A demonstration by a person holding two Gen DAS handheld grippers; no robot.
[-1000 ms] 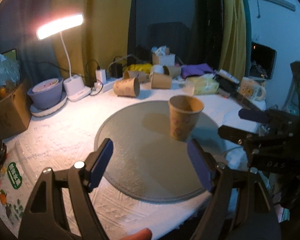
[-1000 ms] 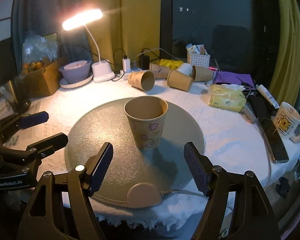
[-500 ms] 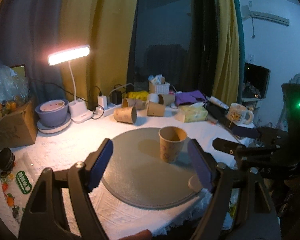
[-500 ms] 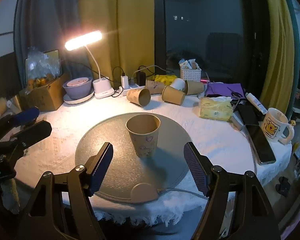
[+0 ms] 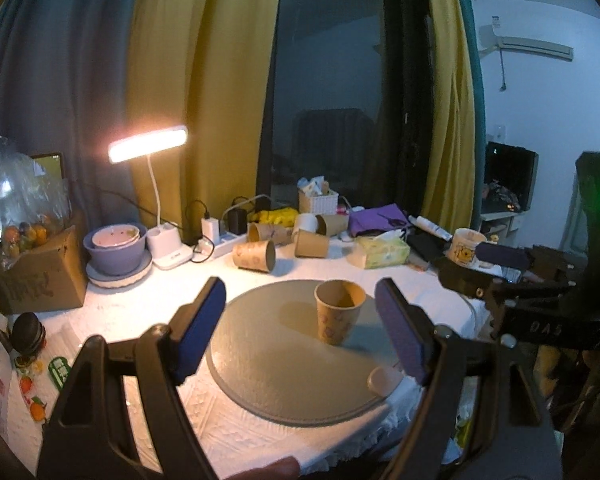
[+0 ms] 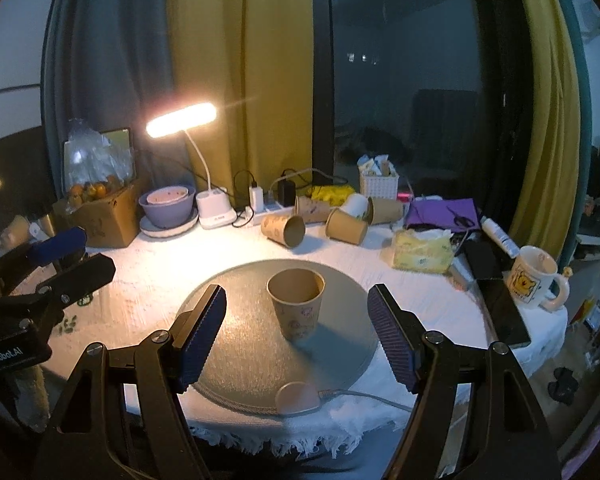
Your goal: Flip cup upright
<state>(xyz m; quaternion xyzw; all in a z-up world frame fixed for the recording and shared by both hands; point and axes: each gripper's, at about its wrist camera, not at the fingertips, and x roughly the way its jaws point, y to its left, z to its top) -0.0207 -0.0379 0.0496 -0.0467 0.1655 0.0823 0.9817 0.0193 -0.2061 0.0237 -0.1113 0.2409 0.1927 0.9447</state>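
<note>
Both my left gripper (image 5: 300,328) and my right gripper (image 6: 296,332) are spread wide and hold nothing. Just beyond them the paper cup (image 6: 296,302) stands mouth-up on the round grey mat (image 6: 236,332), touching neither, so I judge the flip done. The risk is my own tongs: a careless sweep could knock that light cup over, or jostle the lying cups (image 6: 284,230) behind it.

Left claw (image 6: 66,258) cut by frame edge.
</note>
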